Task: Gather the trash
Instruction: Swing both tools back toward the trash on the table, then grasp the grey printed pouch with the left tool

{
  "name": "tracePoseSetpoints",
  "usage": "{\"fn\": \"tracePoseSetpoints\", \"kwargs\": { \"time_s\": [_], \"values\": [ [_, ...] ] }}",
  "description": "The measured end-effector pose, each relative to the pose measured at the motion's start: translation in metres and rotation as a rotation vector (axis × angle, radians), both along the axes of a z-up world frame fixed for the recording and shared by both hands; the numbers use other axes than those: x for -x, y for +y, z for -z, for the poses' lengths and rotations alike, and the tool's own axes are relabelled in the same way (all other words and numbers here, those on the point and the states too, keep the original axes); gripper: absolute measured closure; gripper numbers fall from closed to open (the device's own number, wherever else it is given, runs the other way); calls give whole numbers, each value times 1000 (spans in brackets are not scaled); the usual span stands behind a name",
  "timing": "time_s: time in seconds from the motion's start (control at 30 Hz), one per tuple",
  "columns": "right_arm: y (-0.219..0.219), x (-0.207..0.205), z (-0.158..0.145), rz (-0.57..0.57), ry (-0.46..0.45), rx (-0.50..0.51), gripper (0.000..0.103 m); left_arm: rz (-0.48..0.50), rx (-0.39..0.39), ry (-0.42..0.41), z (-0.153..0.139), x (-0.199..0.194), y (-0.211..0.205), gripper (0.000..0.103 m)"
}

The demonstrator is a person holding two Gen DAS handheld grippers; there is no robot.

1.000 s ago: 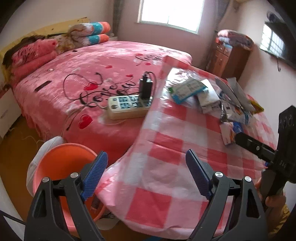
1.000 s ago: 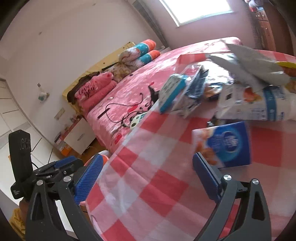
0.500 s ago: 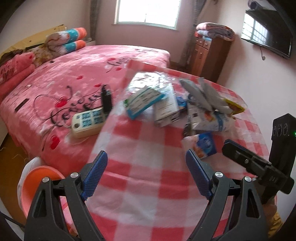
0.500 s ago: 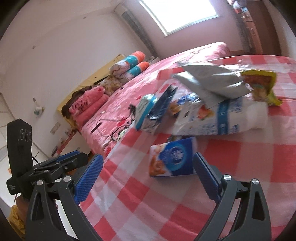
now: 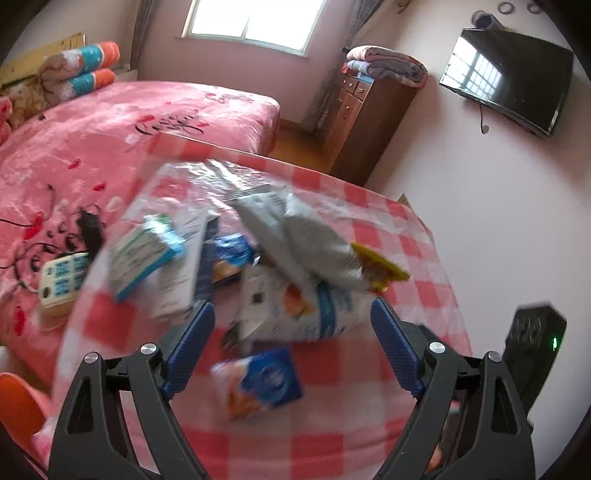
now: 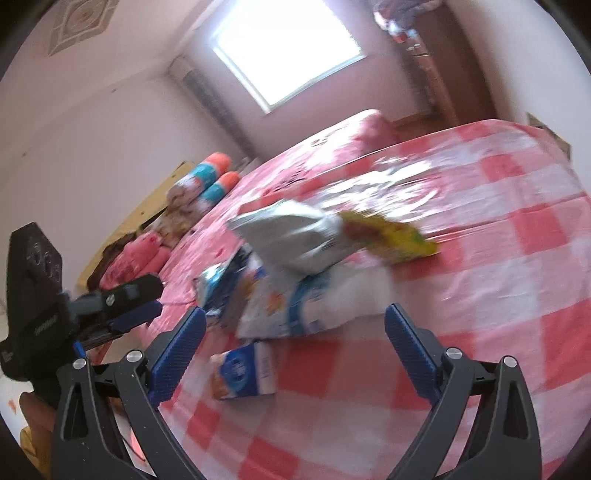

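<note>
Left wrist view: the largest thing behind my work is the pink bed (image 5: pixel 110 140), its floral cover printed with script, stacked rolled bedding (image 5: pixel 79 70) at its head and a white power strip (image 5: pixel 61 282) with a black plug lying on it near the table's edge. Beyond it stand a bright window (image 5: pixel 255 22), a brown wooden cabinet (image 5: pixel 365 118) topped with folded blankets, and a dark television (image 5: pixel 509 77) on the pale pink wall. The table (image 5: pixel 402 236) in front of me wears a red-and-white checked cloth under clear plastic. The trash heap (image 5: pixel 295 258) sits mid-table: a grey foil bag (image 5: pixel 306 229) uppermost, a yellow wrapper (image 5: pixel 380 266) touching its right end, a white-and-blue packet (image 5: pixel 306 314) beneath, and a teal-edged box (image 5: pixel 147 254) leaning at the left. A small blue tissue pack (image 5: pixel 264 382) lies apart, nearest me, with nothing between it and my left gripper (image 5: pixel 291 347), whose jaws are spread wide and hold nothing. An orange bin (image 5: pixel 18 402) shows at the lower left, beside the table. In the right wrist view my right gripper (image 6: pixel 295 349) is likewise spread wide and empty, the tissue pack (image 6: pixel 243 371) lying just ahead between its fingers; motion blur softens most labels.
</note>
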State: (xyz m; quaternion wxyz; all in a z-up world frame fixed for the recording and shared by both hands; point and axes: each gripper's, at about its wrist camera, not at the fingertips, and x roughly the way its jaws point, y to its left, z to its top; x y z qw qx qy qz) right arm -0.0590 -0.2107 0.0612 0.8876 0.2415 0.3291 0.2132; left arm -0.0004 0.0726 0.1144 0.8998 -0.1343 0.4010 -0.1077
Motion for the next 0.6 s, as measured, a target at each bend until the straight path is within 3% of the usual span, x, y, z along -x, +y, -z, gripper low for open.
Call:
{"fn": "tracePoseSetpoints", "kwargs": {
  "time_s": [0.3, 0.6],
  "values": [
    [-33, -1, 2, 65, -21, -1, 7, -85, 115, 78, 35, -84, -7, 16],
    [-32, -3, -2, 52, -21, 4, 7, -129, 174, 114, 59, -127, -11, 17]
  ]
}}
